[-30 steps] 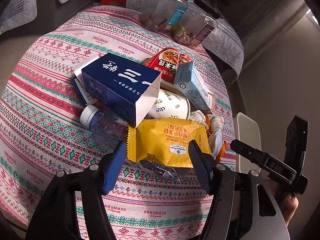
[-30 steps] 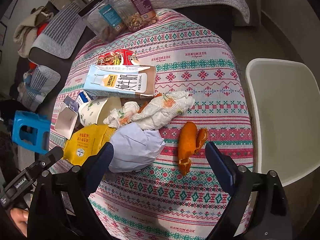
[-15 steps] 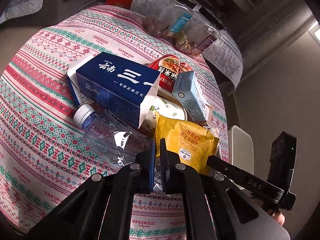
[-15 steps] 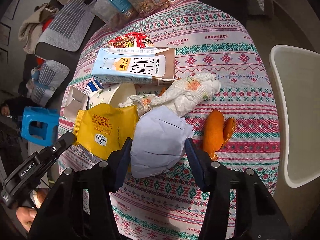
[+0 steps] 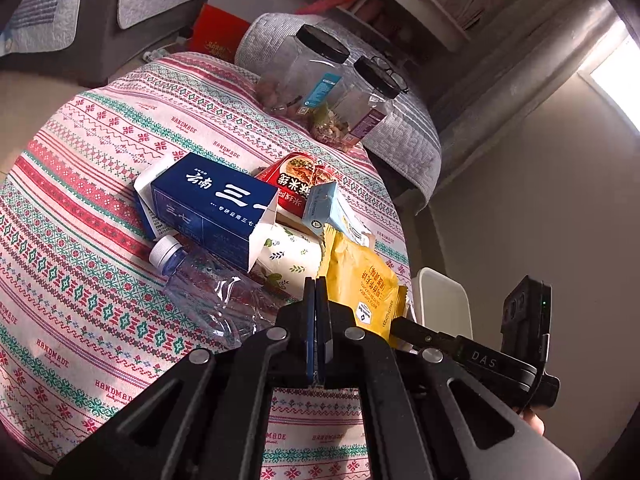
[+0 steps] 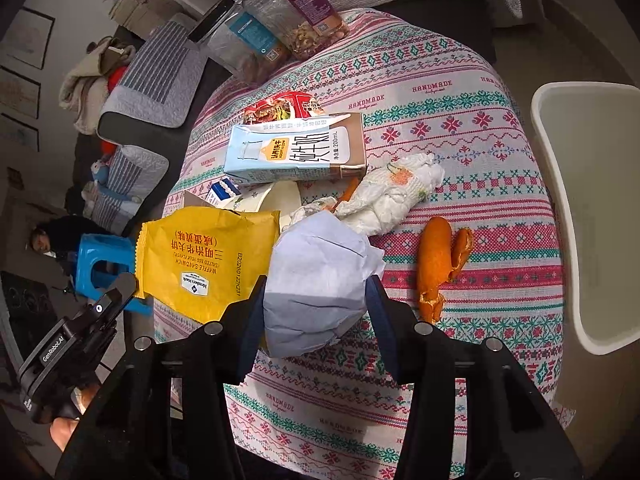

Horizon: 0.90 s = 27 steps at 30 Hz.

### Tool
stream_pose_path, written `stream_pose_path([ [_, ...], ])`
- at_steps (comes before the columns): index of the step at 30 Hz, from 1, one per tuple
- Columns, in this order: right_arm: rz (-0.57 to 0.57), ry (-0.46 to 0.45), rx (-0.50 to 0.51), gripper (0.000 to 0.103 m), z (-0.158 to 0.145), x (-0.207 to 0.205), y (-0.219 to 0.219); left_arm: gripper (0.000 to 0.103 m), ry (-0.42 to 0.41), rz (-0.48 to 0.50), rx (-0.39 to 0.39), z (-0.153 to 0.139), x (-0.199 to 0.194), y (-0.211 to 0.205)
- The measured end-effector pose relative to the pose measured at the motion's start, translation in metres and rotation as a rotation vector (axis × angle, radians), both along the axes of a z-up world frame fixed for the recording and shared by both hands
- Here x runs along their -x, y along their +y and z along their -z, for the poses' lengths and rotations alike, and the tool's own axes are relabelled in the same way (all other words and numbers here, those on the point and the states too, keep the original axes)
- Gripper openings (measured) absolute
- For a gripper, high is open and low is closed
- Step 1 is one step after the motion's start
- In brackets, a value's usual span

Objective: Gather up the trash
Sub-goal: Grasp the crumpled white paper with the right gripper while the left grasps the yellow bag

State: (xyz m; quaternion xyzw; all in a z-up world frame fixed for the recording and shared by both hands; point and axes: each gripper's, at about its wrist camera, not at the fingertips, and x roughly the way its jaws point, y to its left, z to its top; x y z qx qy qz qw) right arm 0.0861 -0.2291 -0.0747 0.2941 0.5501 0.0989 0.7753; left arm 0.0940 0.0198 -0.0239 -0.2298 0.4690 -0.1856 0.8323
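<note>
Showing only in the right view, right hand-held gripper [image 6: 315, 294] clamps crumpled paper [image 6: 316, 276]; left hand-held gripper [image 5: 316, 312] pinches yellow wrapper [image 5: 362, 286].

Left gripper [image 5: 316, 300]: jaws pressed together on the corner of the yellow snack packet [image 5: 360, 284], which is raised above the patterned tablecloth [image 5: 100, 200]. Crushed plastic bottle [image 5: 208, 288] lies beside the blue carton [image 5: 212, 208].

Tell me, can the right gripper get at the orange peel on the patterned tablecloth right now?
Probably not yet: the right gripper is clamped around the crumpled pale blue paper. The orange peel itself lies uncovered just beside it.
</note>
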Motion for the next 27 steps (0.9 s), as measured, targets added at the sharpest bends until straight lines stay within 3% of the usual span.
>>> stream_pose_path([
  [4,-0.014,-0.015,-0.025,0.055,-0.006,0.003,0.004,0.0,-0.032,-0.043,0.032,-0.011,0.004,0.015],
  [8,-0.022,0.03,0.026,0.036,0.004,0.001,0.008,0.0,-0.063,-0.051,0.061,-0.019,0.007,0.025],
  [10,-0.011,0.059,0.034,0.036,0.011,0.001,0.008,0.0,-0.065,-0.052,0.057,-0.019,0.008,0.026],
  [11,-0.007,0.072,0.045,0.038,0.013,0.001,0.008,0.0,-0.061,-0.049,0.066,-0.019,0.008,0.027],
  [14,-0.019,0.074,0.051,0.066,0.013,0.004,0.013,0.0,-0.068,-0.044,0.067,-0.02,0.009,0.027],
  [15,-0.028,0.064,0.061,0.07,0.01,0.005,0.016,0.0,-0.072,-0.045,0.066,-0.021,0.01,0.027],
  [18,-0.07,0.068,0.088,0.07,0.011,0.006,0.025,0.0,-0.075,-0.044,0.083,-0.022,0.012,0.027],
  [21,-0.071,0.154,0.092,0.07,0.026,0.01,0.026,0.0,-0.082,-0.039,0.078,-0.023,0.013,0.026],
  [23,-0.071,0.179,0.053,0.059,0.032,0.014,0.028,0.0,-0.082,-0.038,0.082,-0.023,0.013,0.026],
  [24,-0.074,0.182,0.031,0.045,0.034,0.016,0.03,0.0,-0.084,-0.037,0.082,-0.023,0.014,0.025],
  [26,-0.083,0.194,0.037,0.028,0.037,0.017,0.034,0.0,-0.087,-0.034,0.081,-0.023,0.014,0.024],
  [27,-0.079,0.19,0.044,0.026,0.036,0.018,0.036,0.0,-0.087,-0.03,0.083,-0.023,0.014,0.023],
])
